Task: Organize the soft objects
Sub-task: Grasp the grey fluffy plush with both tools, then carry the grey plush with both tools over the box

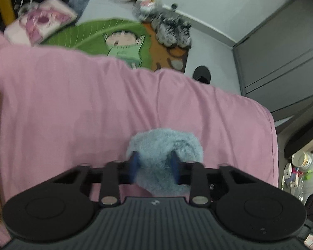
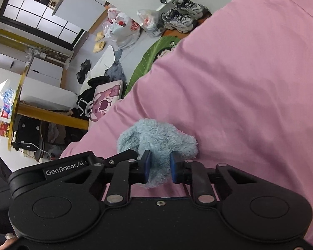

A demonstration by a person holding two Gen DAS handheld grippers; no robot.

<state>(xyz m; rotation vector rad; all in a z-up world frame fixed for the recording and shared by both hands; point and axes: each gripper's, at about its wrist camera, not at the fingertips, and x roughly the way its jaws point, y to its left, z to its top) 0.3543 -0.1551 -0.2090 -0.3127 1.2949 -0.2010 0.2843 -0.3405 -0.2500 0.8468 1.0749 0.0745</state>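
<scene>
Your left gripper (image 1: 156, 166) is clamped on blue fluffy fabric (image 1: 162, 145), lower centre of frame, over the pink sheet (image 1: 94, 104). Right gripper (image 2: 159, 166) likewise pinches blue fluff (image 2: 156, 139), lower centre, w/ pink sheet (image 2: 240, 104) behind.

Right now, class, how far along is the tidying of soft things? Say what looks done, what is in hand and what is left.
Done: nothing looks put away yet. In hand: the left gripper and right gripper are each clamped on fluffy light-blue plush fabric over the pink bedsheet. Left: placing it, plus the pink cartoon cushion and black clothes on the floor.
</scene>
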